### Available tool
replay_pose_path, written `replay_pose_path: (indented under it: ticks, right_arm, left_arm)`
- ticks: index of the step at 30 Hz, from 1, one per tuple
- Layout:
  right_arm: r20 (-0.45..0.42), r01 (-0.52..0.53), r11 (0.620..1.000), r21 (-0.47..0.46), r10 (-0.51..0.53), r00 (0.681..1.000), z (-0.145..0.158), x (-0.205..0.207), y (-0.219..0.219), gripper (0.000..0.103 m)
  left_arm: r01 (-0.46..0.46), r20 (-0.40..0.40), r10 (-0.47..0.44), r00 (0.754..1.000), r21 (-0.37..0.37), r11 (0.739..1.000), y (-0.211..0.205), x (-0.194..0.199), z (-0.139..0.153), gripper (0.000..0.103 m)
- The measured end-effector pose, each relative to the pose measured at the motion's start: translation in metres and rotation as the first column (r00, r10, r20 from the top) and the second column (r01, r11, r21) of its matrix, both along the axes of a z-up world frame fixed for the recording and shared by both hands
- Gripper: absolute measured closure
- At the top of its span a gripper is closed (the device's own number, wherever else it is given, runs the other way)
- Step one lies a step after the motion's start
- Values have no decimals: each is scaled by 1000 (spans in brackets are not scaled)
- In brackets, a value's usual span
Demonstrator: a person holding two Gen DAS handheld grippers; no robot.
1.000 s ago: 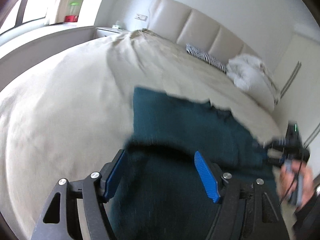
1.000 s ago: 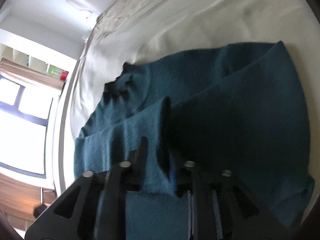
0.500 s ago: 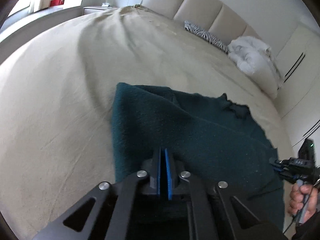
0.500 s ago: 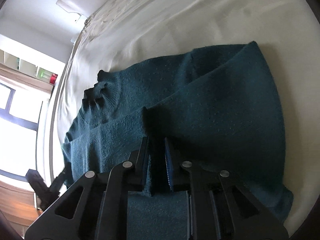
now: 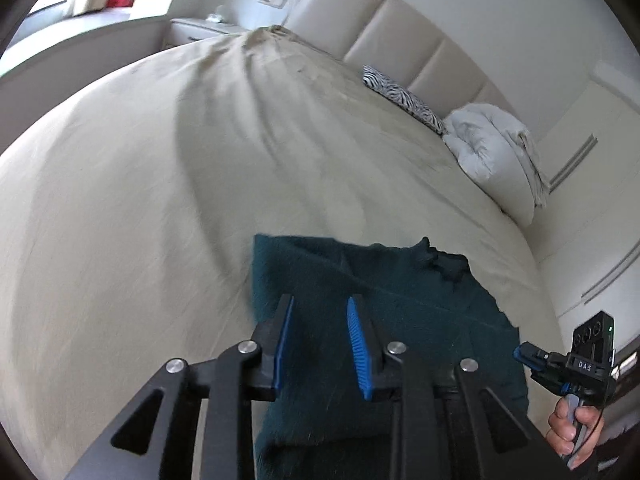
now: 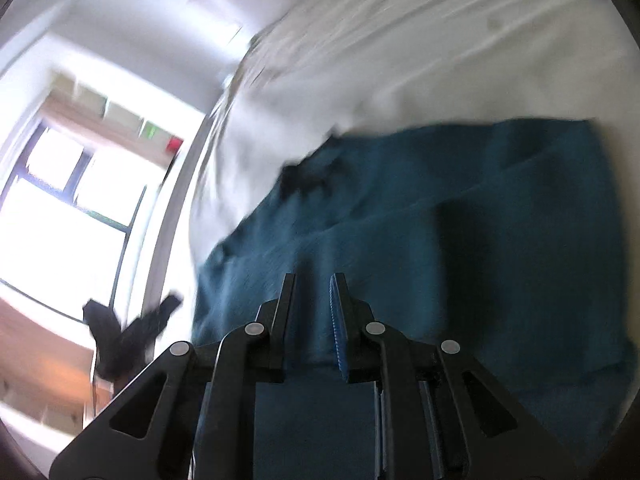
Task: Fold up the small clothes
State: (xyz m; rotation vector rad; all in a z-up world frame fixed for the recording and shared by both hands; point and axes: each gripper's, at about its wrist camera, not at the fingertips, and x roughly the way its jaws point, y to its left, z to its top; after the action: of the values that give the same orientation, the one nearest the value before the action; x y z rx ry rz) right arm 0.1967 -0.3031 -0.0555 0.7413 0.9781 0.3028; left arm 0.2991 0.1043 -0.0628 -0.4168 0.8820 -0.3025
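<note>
A dark teal knit sweater [image 5: 404, 300] lies folded on the beige bed [image 5: 160, 200]. Its dark collar points toward the far right of the left wrist view. My left gripper [image 5: 320, 308] hangs just over the sweater's near left part with its blue pads apart and nothing between them. In the right wrist view the sweater [image 6: 480, 240] fills the lower right. My right gripper [image 6: 312, 288] is over its near edge with the pads a little apart; teal cloth shows in the gap. The right gripper also shows in the left wrist view [image 5: 524, 354], held by a hand.
A zebra-print pillow [image 5: 400, 94] and a white bundled duvet [image 5: 496, 152] lie by the padded headboard [image 5: 392, 28]. A nightstand [image 5: 200, 30] stands at the far left. A bright window [image 6: 60, 208] is to the left in the right wrist view.
My left gripper was shut half a second ago and has opened, pulling back off the sweater. My right gripper's pads have parted from the fold they pinched. Both views are motion-blurred.
</note>
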Motion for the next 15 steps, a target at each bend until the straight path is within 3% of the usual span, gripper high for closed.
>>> replay_pose_path:
  ticks: [5, 7, 9, 12, 13, 15]
  right_arm:
    - [-146, -8, 999, 32, 12, 989, -51, 14, 10, 87]
    - [-122, 14, 989, 150, 5, 993, -67, 8, -2, 89]
    - [-122, 32, 977, 209, -6, 992, -73, 1, -13, 89]
    - [-96, 18, 987, 158, -3, 995, -62, -6, -14, 86]
    - [-80, 11, 989, 150, 1, 997, -58, -8, -13, 84]
    - [-42, 0, 981, 194, 8, 999, -52, -9, -12, 70]
  left_arm:
    - [80, -98, -76, 992, 35, 996, -16, 6, -39, 77]
    - [77, -69, -76, 995, 13, 997, -11, -3, -42, 79]
    - [82, -74, -83, 994, -19, 996, -4, -7, -41, 79]
    - [66, -76, -74, 994, -99, 993, 11, -3, -33, 75]
    - [46, -71, -56, 996, -129, 991, 17, 4, -30, 69]
    - [32, -74, -43, 996, -143, 989, 19, 19, -27, 61]
